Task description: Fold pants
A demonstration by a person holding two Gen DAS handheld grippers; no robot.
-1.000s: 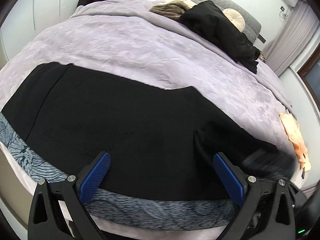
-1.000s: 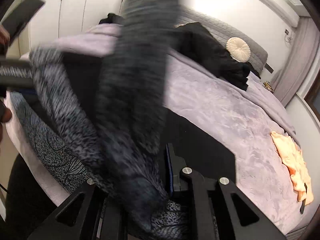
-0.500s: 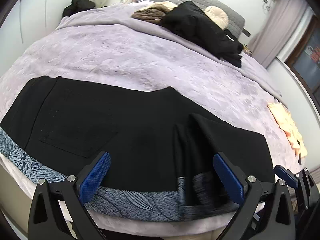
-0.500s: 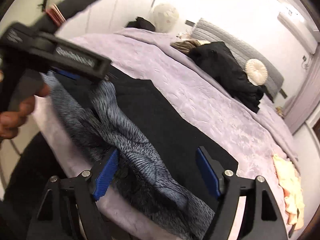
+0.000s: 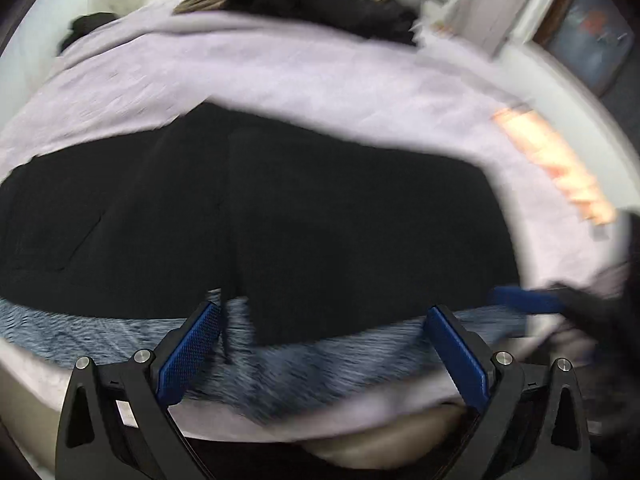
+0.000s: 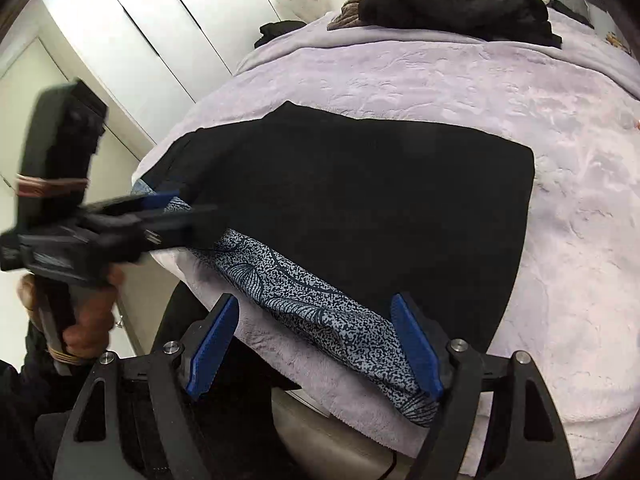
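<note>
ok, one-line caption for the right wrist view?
Open right claw hovers over the patterned waistband of black pants on a lilac bedspread.

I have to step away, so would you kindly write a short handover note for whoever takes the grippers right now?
Left gripper: open, empty, at the near edge of the pants.
Right gripper: open, empty, over the patterned waistband.
Pants lie flat on the purple blanket at the bed's near edge, one fold apparently made, with one layer lying over the other.
Left: fold again into a compact stack.
</note>
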